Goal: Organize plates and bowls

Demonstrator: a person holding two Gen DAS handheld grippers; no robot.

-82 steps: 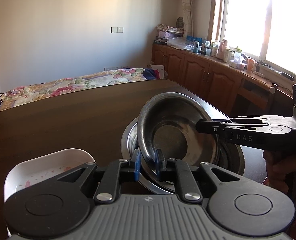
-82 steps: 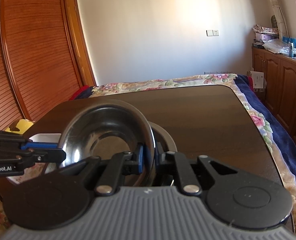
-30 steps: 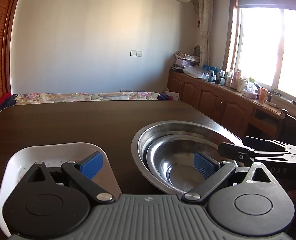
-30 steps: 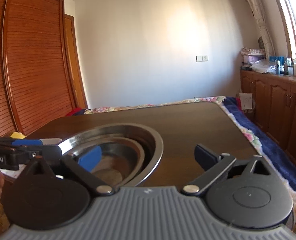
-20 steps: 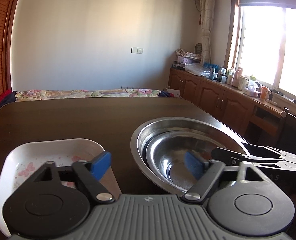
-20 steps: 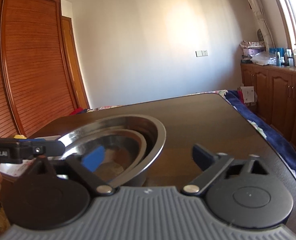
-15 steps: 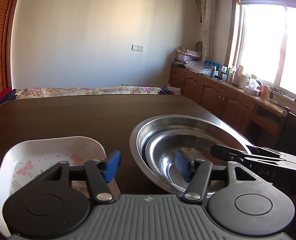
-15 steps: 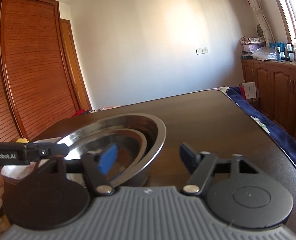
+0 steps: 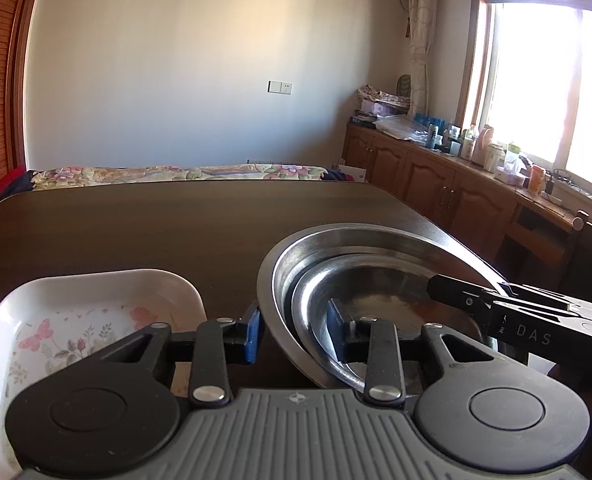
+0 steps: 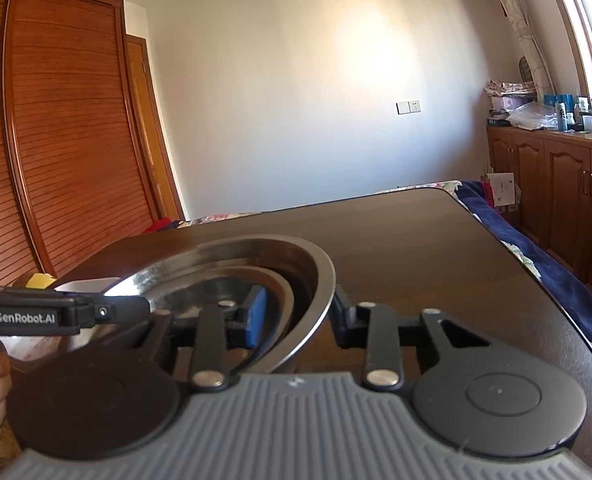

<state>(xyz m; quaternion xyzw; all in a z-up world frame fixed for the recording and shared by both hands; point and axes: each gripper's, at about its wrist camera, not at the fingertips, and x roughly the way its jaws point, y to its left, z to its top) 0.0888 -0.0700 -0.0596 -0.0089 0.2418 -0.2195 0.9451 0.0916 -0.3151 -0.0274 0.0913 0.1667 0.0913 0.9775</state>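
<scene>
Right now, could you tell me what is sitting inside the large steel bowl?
A smaller steel bowl is nested inside the large steel bowl. Both look empty, though the left gripper and right gripper, straddling the rim, hide the near part.

Large bowl [image 9: 376,240]: brushed steel, bright rim glare. Nested small bowl [image 9: 376,292]: duller steel, scuffed. White dish [image 9: 95,296]: glossy, floral print. Table [image 9: 155,232]: dark wood grain, satin sheen. Left gripper [image 9: 296,330]: matt black plastic, blue pads [image 9: 253,330].

A dark wooden counter [image 9: 155,220] carries a white floral dish [image 9: 75,312] and, just beside it, a large steel bowl [image 9: 360,240] with a smaller steel bowl [image 9: 376,292] nested inside.
</scene>
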